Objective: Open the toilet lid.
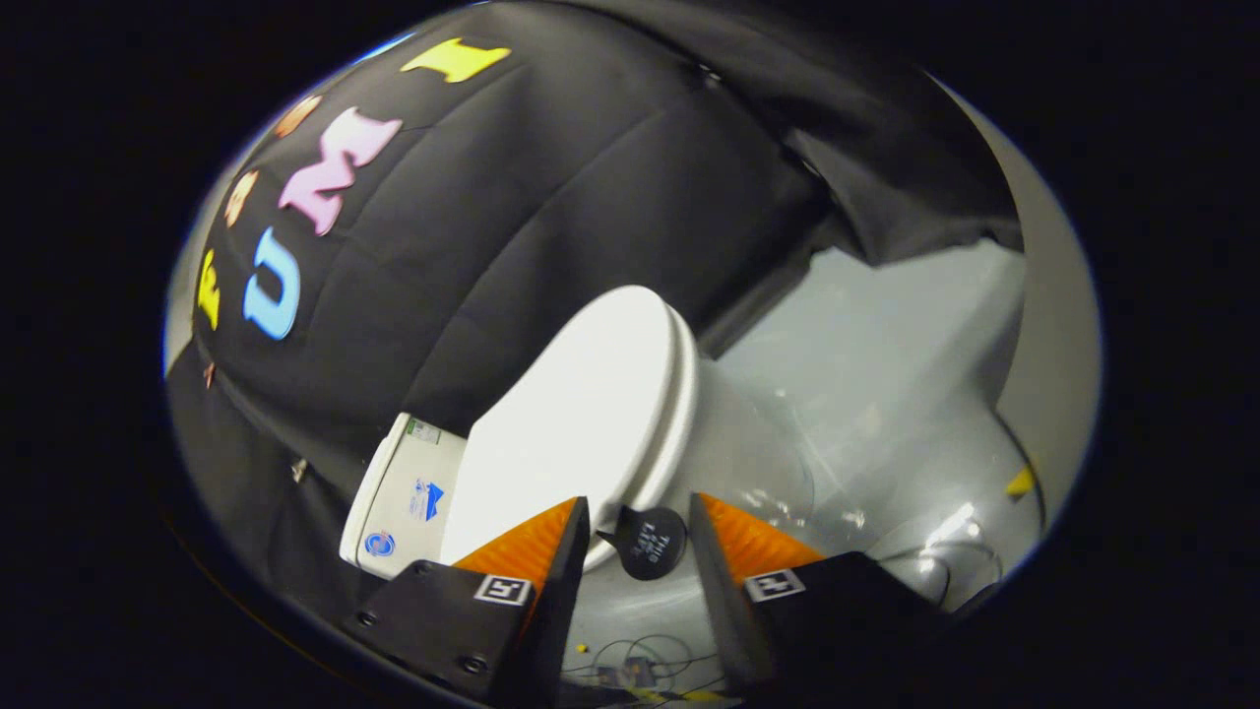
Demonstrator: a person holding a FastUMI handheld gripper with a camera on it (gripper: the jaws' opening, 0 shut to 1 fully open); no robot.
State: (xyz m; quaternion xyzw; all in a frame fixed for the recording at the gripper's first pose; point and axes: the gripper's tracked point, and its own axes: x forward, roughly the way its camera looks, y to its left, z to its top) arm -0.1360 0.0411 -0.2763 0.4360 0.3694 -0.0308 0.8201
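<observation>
Seen tilted from the gripper view: a white toilet lid (581,414), closed flat on the seat beneath it, the two rims stacked along the rounded edge. Lies just ahead of the hand-held gripper (638,522), whose two fingers stand spread apart with an open gap and pinch nothing. Left fingertip (566,537) overlapping the lid's near edge in the picture; actual contact cannot be told. Right fingertip (714,532) clear of the lid, over the grey floor (886,345). In the gap between the fingers, a small round black tab (650,542) with a short stem pointing toward the lid's rim, seemingly attached at the rim, though the join is too small to confirm. Behind the lid, on the side away from the floor, the white toilet tank (409,492) with small stickers on its top, set against the draped black cloth wall (551,197). Under the lid's rounded front, the pale toilet bowl (738,433) dropping to the glossy floor, with bright light reflections on it. Thin cables (945,561) trailing over the floor beyond the right finger, and a bit of yellow tape (1021,482) farther off near the pale side wall. More wires and a small dark object (630,675) low between the finger bases, too blurred to identify. Square printed markers on top of both finger mounts.
</observation>
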